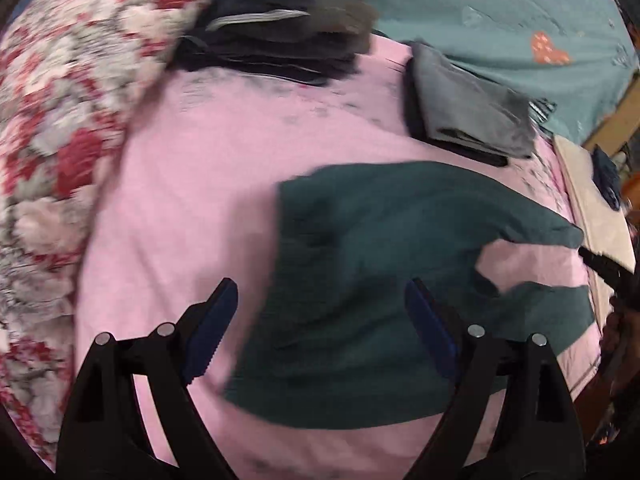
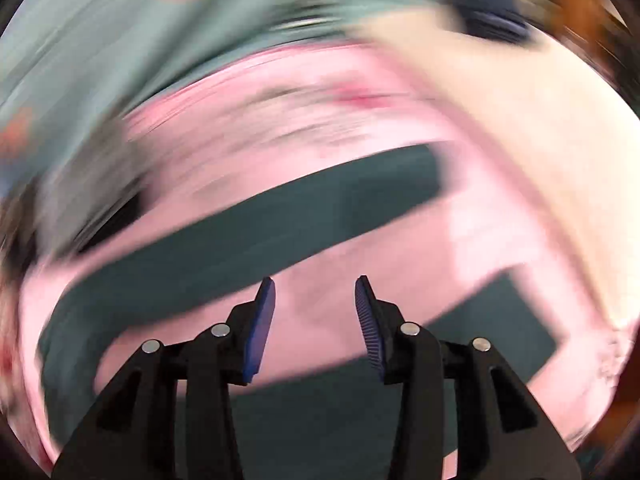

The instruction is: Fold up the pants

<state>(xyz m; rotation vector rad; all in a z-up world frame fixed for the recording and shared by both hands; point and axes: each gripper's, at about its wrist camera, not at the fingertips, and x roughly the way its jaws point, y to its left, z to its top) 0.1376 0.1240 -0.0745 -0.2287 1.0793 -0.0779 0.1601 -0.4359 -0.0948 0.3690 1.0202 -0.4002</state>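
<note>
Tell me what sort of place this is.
Most likely a bedroom: dark green pants lie spread on a pink sheet beside a floral quilt and stacked folded clothes.

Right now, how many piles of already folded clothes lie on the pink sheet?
2. A dark pile lies at the far edge beside the floral blanket; a grey pile lies far right, beyond the green pants. More may be hidden.

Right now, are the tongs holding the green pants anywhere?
No. Both the left tongs and the right tongs are open with nothing between their fingers. The green pants lie loose on the pink sheet.
</note>
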